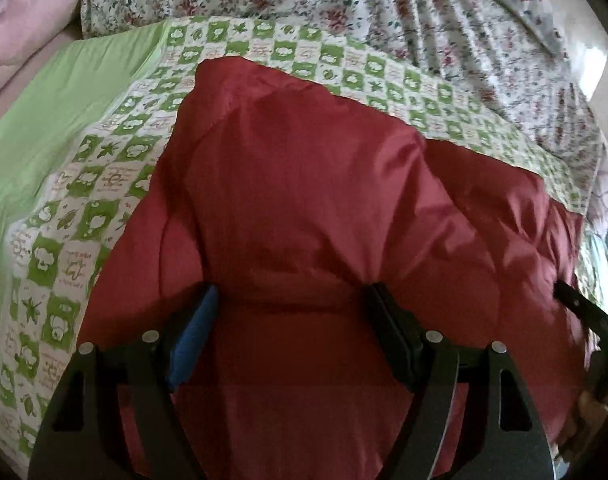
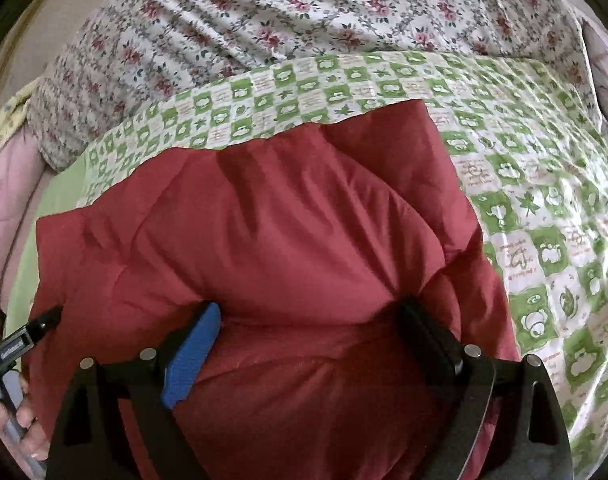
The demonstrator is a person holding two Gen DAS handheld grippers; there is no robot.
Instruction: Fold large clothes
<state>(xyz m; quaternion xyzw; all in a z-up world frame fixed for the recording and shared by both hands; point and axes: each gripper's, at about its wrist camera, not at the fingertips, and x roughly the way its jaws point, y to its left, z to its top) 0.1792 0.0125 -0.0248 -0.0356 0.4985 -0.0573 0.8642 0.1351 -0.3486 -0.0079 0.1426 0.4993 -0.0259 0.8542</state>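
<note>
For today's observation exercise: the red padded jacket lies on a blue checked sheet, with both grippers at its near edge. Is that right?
Not quite. The sheet is green checked, not blue, as the right wrist view shows. The red padded jacket does lie on it, with the left gripper and right gripper at its near edge.

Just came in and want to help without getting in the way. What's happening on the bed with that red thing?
A person is folding a puffy red jacket on a green checked sheet, with a hand-held gripper in each hand. The left hand-held gripper and the right hand-held gripper both stand open, fingers spread wide over the near part of the jacket, clamping nothing. The jacket lies bunched and partly folded. A floral quilt lies beyond it.
</note>
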